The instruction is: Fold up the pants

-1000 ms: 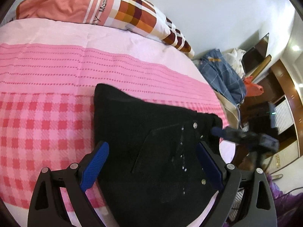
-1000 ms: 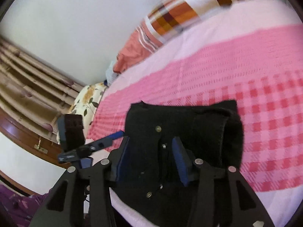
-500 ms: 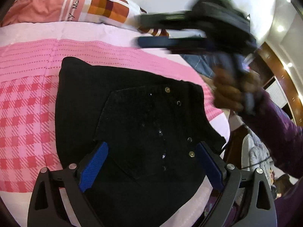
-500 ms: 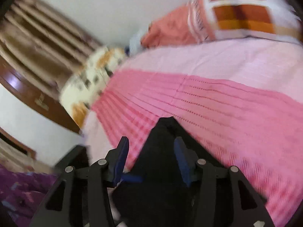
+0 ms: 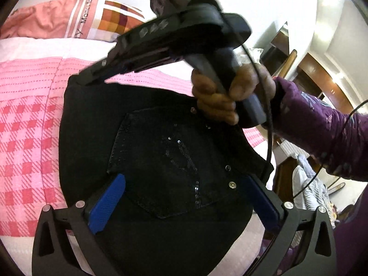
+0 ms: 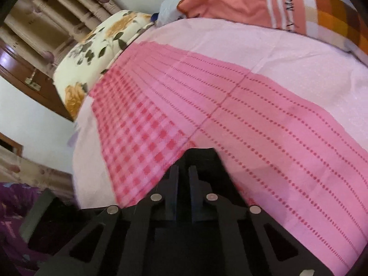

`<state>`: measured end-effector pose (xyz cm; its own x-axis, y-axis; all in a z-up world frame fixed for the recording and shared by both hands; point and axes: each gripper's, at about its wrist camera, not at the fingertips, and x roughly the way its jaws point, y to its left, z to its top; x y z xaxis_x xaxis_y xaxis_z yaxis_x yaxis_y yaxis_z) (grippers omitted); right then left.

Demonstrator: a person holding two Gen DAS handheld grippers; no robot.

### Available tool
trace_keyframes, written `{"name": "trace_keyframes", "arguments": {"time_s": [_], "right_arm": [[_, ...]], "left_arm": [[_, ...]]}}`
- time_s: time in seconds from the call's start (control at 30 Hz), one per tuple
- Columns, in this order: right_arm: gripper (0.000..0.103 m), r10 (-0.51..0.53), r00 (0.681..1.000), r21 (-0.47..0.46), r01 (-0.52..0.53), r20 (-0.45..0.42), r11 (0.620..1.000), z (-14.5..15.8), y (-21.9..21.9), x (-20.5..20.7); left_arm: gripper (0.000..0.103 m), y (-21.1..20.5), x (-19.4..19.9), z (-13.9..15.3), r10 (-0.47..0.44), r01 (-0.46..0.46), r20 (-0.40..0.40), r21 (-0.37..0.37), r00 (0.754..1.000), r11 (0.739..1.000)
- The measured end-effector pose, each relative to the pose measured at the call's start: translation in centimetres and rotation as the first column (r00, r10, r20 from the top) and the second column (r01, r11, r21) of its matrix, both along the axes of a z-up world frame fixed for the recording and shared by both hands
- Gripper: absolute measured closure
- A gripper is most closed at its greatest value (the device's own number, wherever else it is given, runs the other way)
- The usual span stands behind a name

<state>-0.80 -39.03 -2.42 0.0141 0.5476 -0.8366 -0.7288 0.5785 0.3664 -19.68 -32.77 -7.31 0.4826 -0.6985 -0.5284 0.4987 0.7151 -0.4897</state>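
Right gripper: the black two-finger right gripper (image 6: 182, 174) has its jaws drawn nearly together, and from the left wrist view its tips sit right on the far corner of the black denim pants (image 5: 161, 161). It looks pinched onto that corner, though the fabric between the tips is too dark to confirm.
Left gripper: the left gripper (image 5: 184, 197) with blue pads hangs spread wide over the near part of the garment, gripping nothing.
Pants: folded into a compact dark bundle, back pocket with small sequins and rivets facing up, lying on the bed near its edge.
Right hand: bare fingers of the right hand (image 5: 220, 96) wrap the tool's handle above the cloth, purple sleeve behind.
Bed: a pink checked and striped bedsheet (image 6: 253, 105) under everything, an orange-and-brown checked pillow (image 5: 69, 23) at the far side, and a cream floral cushion (image 6: 96, 46) off to one end.
Step in hand: my read is a corner pull to square up or carry over the next fold.
Doing it well: keep the pinch on the whole stack of layers, lift low, draw the corner straight so the edges line up, and let the wide left tool press the near edge down so the bundle doesn't slide.
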Motion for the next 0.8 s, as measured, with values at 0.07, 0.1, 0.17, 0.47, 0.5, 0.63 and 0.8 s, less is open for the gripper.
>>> {"name": "trace_keyframes", "arguments": {"time_s": [0.07, 0.1, 0.17, 0.47, 0.5, 0.63, 0.8], "right_arm": [[0.1, -0.054, 0.998, -0.06, 0.056, 0.028, 0.997, -1.0, -0.3, 1.0], [0.101, -0.092, 0.996, -0.088, 0.094, 0.021, 0.992, -1.8, -0.7, 1.7], [0.101, -0.131, 0.991, -0.038, 0.131, 0.0, 0.991, -1.4, -1.7, 2.3], [0.098, 0.02, 0.999, 0.188, -0.013, -0.038, 0.982, 2.7, -0.4, -1.6], [0.099, 0.04, 0.998, 0.166, -0.032, -0.048, 0.986, 2.2, 0.0, -1.9], [0.103, -0.13, 0.987, 0.04, 0.135, -0.095, 0.99, -0.9, -1.9, 0.2], [0.091, -0.376, 0.915, 0.176, 0.397, -0.144, 0.901, 1.2, -10.4, 0.7]], "left_arm": [[0.001, -0.2, 0.1, 0.0, -0.001, 0.001, 0.01, 0.011, 1.0, 1.0], [0.0, -0.4, 0.1, 0.0, -0.004, 0.003, 0.01, 0.013, 1.0, 1.0], [0.0, -0.6, 0.1, 0.1, -0.006, 0.006, 0.008, 0.014, 1.0, 1.0], [0.0, 0.1, 0.6, -0.1, 0.005, -0.005, 0.006, 0.01, 1.0, 1.0], [0.0, 0.1, 0.5, -0.1, 0.005, -0.005, 0.009, 0.014, 1.0, 1.0], [0.0, -0.2, 0.4, 0.0, 0.007, -0.008, 0.013, 0.017, 1.0, 1.0], [0.0, -1.1, -0.1, 0.1, 0.014, -0.014, 0.02, 0.04, 1.0, 0.999]]}}
